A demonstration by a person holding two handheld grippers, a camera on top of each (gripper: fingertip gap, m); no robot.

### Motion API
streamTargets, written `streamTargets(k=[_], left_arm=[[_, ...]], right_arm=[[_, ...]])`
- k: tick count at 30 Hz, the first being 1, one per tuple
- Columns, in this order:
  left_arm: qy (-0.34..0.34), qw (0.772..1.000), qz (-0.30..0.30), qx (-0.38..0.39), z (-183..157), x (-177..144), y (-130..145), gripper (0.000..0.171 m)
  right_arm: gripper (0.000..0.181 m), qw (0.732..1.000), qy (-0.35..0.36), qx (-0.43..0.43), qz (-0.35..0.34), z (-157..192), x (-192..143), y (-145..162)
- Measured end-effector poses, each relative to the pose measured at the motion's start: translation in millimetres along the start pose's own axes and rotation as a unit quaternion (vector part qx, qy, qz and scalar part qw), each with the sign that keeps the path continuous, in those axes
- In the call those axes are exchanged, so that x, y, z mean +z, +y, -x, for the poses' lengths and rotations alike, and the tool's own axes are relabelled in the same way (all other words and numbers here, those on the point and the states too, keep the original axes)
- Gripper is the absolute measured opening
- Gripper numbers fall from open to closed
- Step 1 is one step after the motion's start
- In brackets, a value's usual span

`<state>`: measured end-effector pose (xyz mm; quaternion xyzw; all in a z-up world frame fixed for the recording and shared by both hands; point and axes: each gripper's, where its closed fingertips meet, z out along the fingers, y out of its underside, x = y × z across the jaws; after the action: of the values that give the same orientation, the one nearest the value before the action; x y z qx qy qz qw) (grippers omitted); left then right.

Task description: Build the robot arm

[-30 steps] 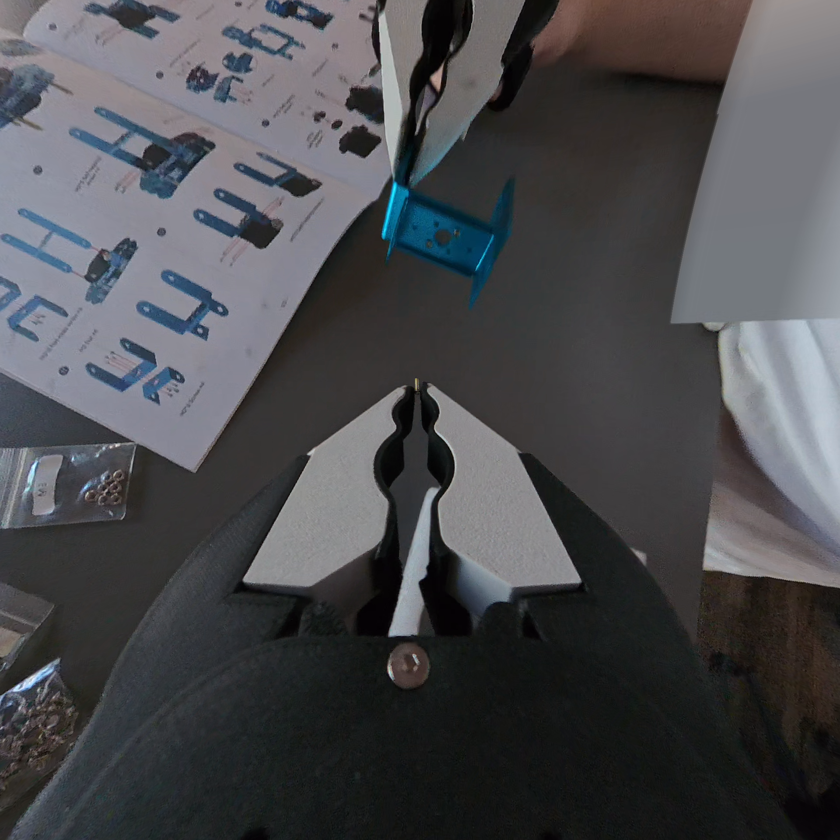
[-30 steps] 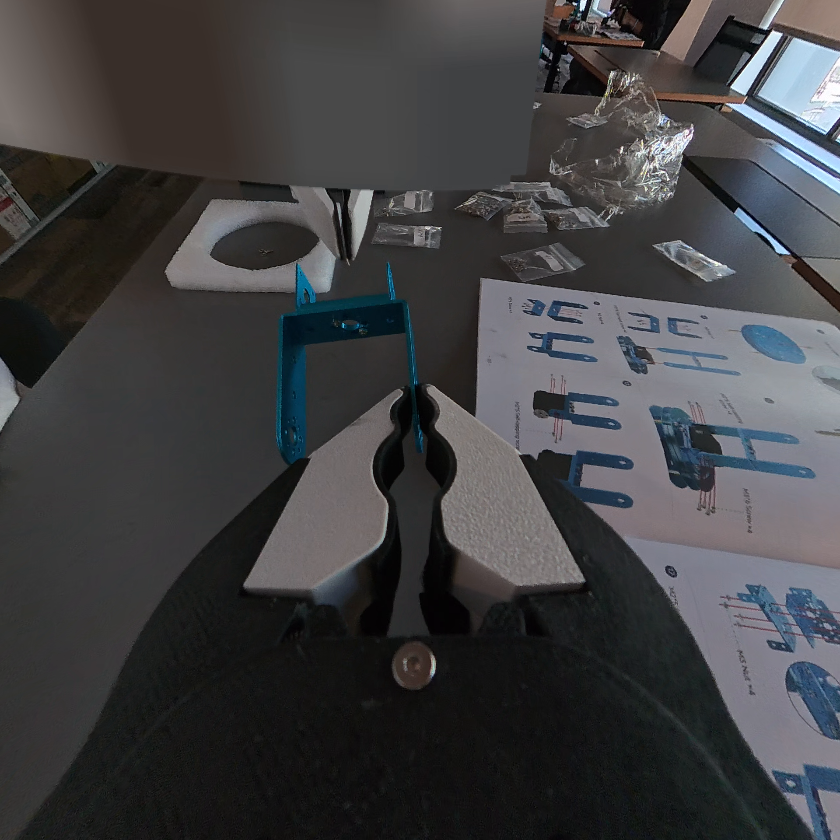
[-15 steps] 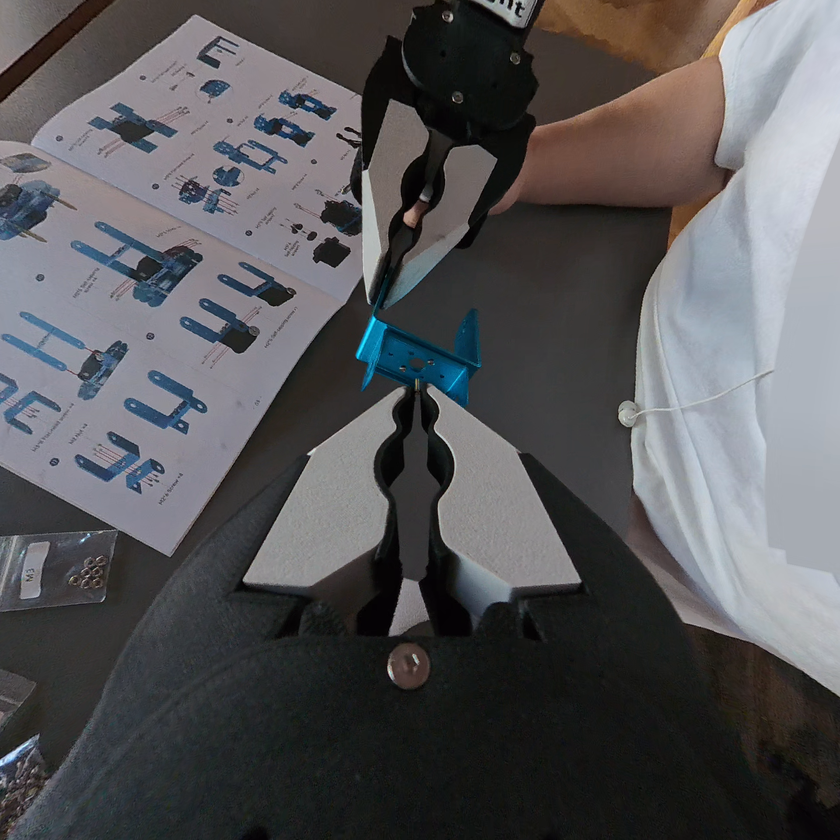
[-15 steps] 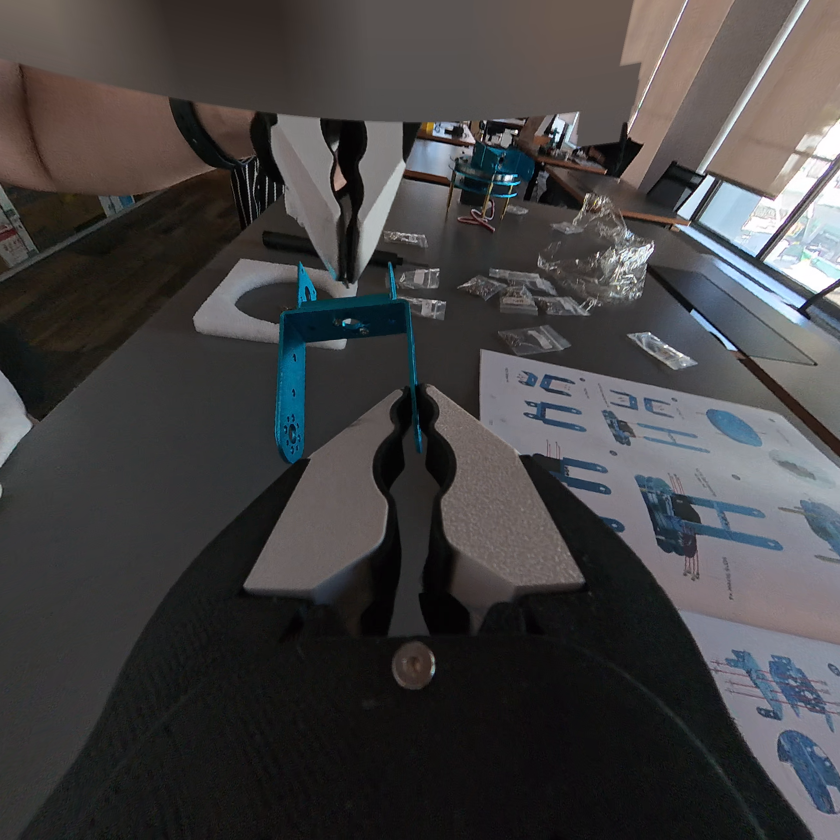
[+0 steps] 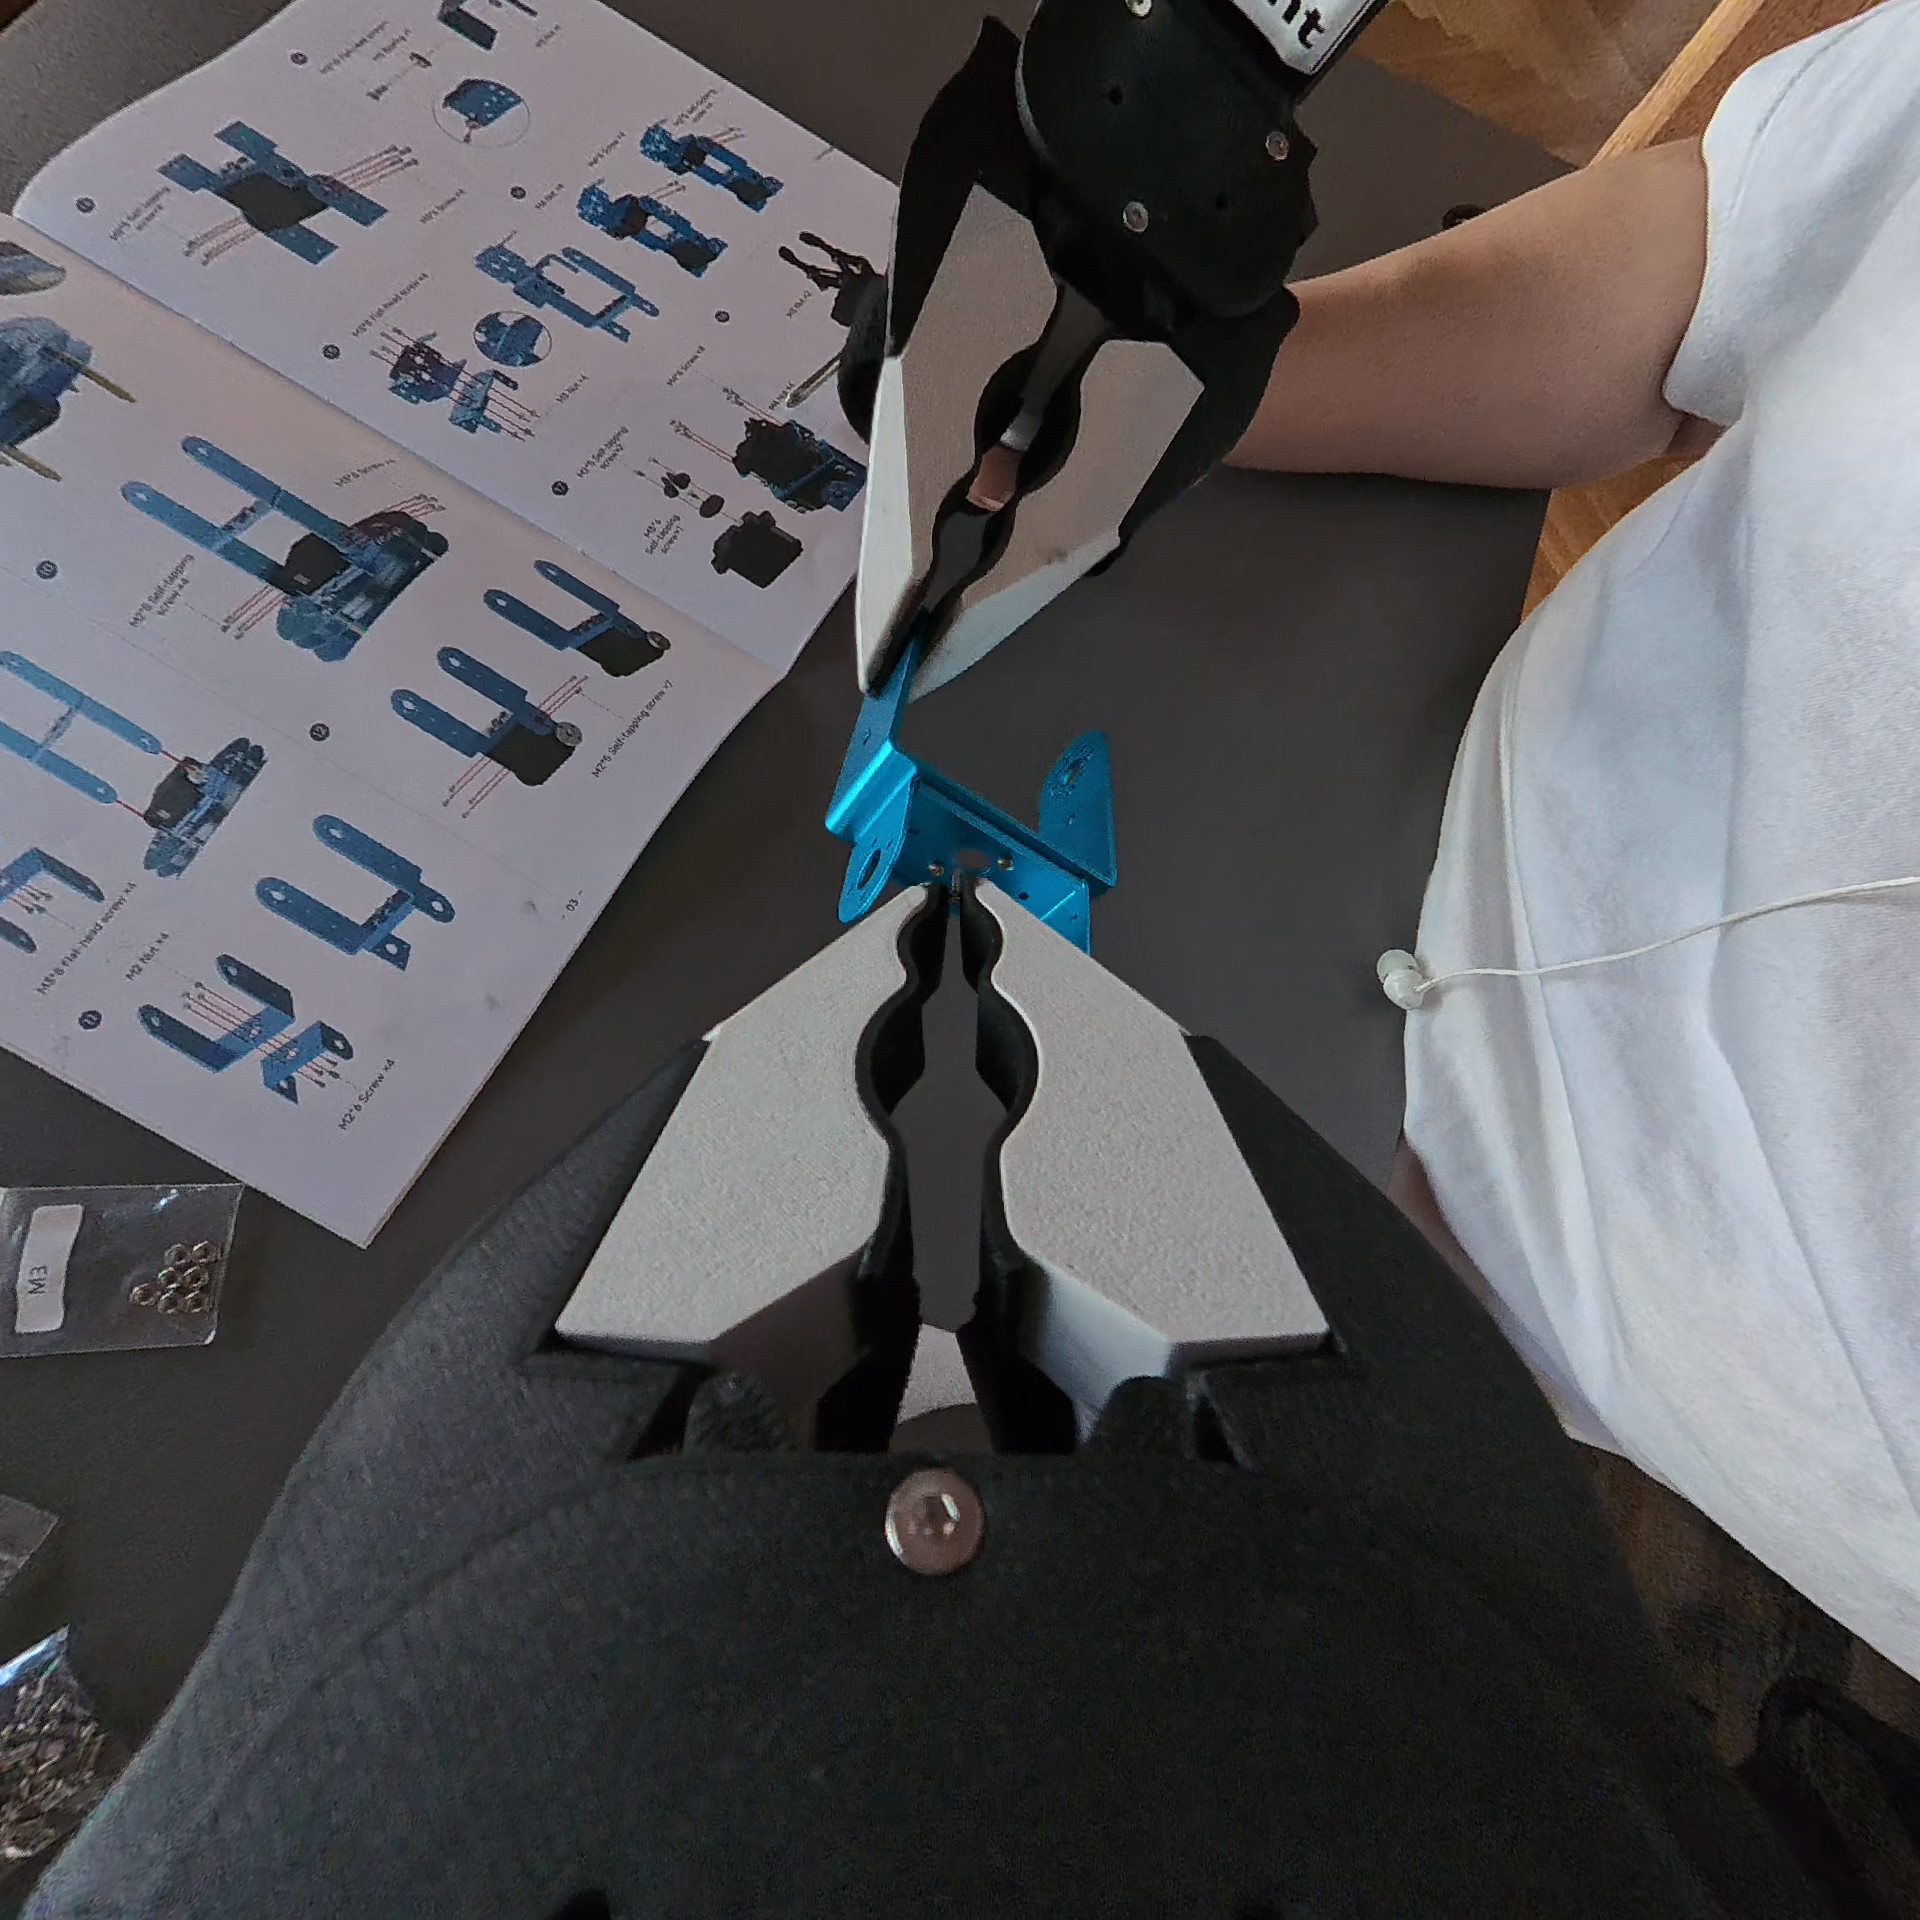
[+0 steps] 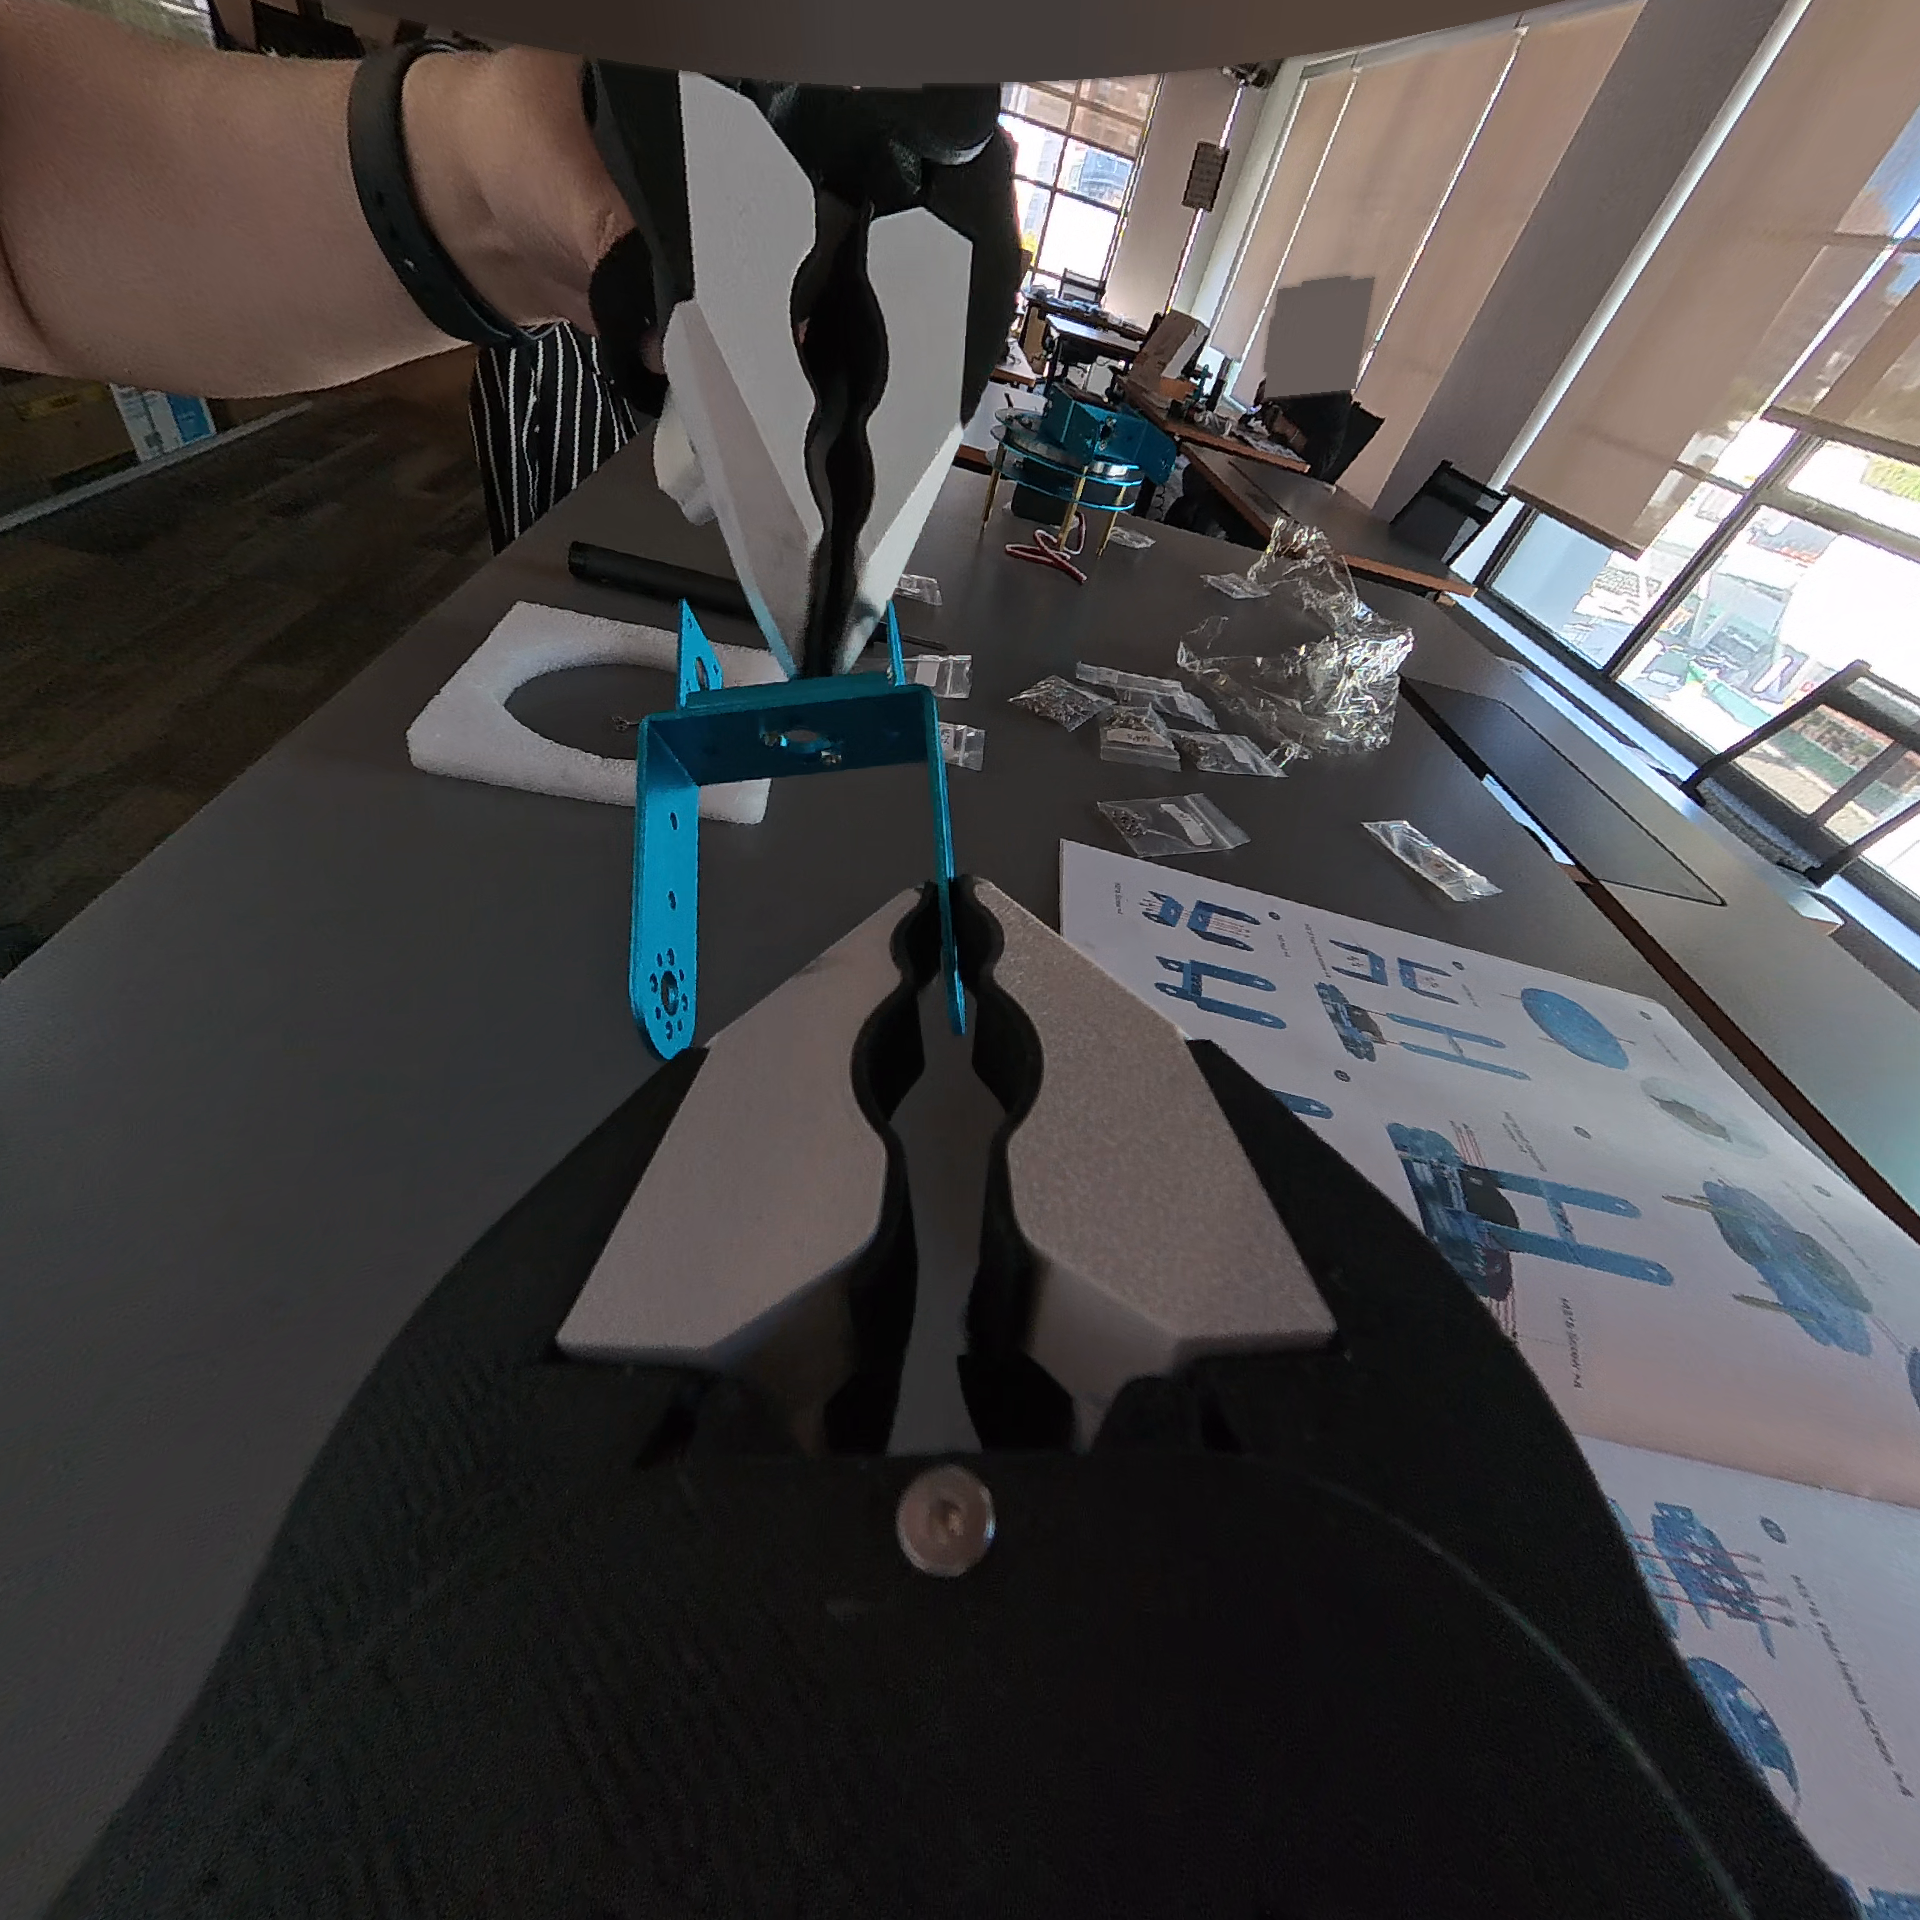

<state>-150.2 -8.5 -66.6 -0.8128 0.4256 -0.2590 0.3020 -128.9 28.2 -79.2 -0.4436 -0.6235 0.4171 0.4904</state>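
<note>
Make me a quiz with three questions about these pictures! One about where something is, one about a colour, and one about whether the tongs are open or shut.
1. Where is the white foam piece?
A. on the table, beyond the bracket
B. inside a box
C. on the floor

2. What colour is the bracket that the right tongs pinch by one arm?
A. red
B. blue
C. green

3. How are the left tongs?
A. wide open
B. lying flat on the table
C. shut on a tiny screw

Answers:
1 A: the right wrist view shows it flat on the grey table behind the bracket.
2 B: both views show bright blue metal.
3 C: the tips meet with the screw between them, at the bracket's middle.
</note>
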Motion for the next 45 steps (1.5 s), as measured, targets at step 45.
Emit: streamTargets(k=[45], left_arm=[[0.069,0.809,-0.462,-0.357,4,-4,-20,0.036]], right_arm=[[0.000,0.972,0.222,0.073,-0.020,-12,-7,-20]])
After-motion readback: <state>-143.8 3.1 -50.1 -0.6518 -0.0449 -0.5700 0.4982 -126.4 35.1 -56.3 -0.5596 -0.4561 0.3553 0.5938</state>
